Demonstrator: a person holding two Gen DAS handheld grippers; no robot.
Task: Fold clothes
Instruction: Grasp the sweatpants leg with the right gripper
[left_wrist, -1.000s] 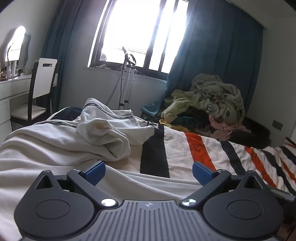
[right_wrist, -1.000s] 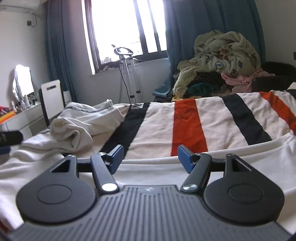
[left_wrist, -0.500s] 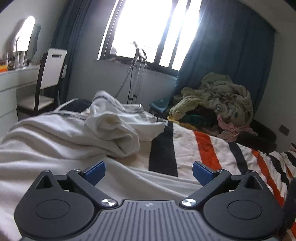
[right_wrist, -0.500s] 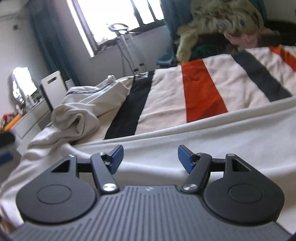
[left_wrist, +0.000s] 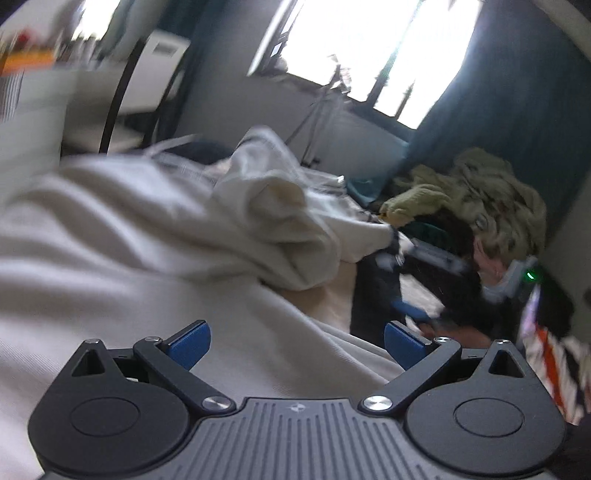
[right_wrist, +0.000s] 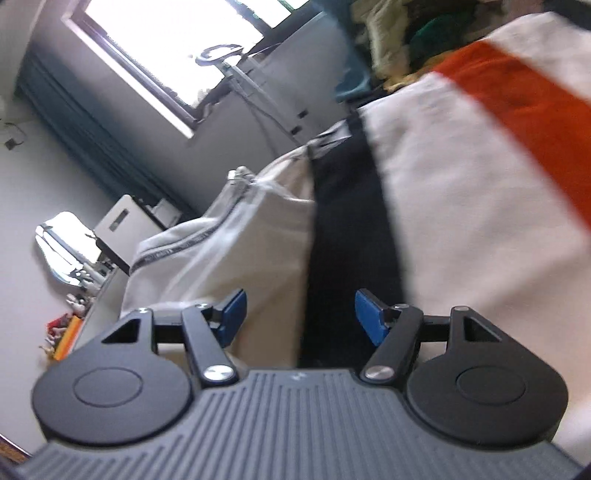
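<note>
- Fingers of the left gripper (left_wrist: 297, 345): blue pads spread wide, nothing between them; cream garment (left_wrist: 155, 236) lies directly under and ahead, filling the lower left and centre of the left wrist frame.
- Fingers of the right gripper (right_wrist: 299, 319): blue pads likewise spread apart and holding nothing. They hang over the black band of the striped bedcover (right_wrist: 461, 192), with the garment's edge (right_wrist: 236, 254) just beside the left pad.
- Garment condition: bunched and unfolded; a rolled, tube-like fold stands up at centre of the left wrist frame. A dark-stitched seam runs along its edge at centre left of the right wrist frame.
- Right gripper as seen from the left wrist camera, centre right (left_wrist: 413, 314): blurred, a blue pad and a small green light visible; its finger state cannot be judged from this view.
- Surroundings: pile of laundry (left_wrist: 476, 199) at right of the left wrist frame, below a dark blue curtain (left_wrist: 517, 92); bright window (right_wrist: 184, 48) at upper left of the right wrist frame.
- Markings: a small emblem on each gripper body, unreadable; no legible writing anywhere. Both frames are motion-blurred.
</note>
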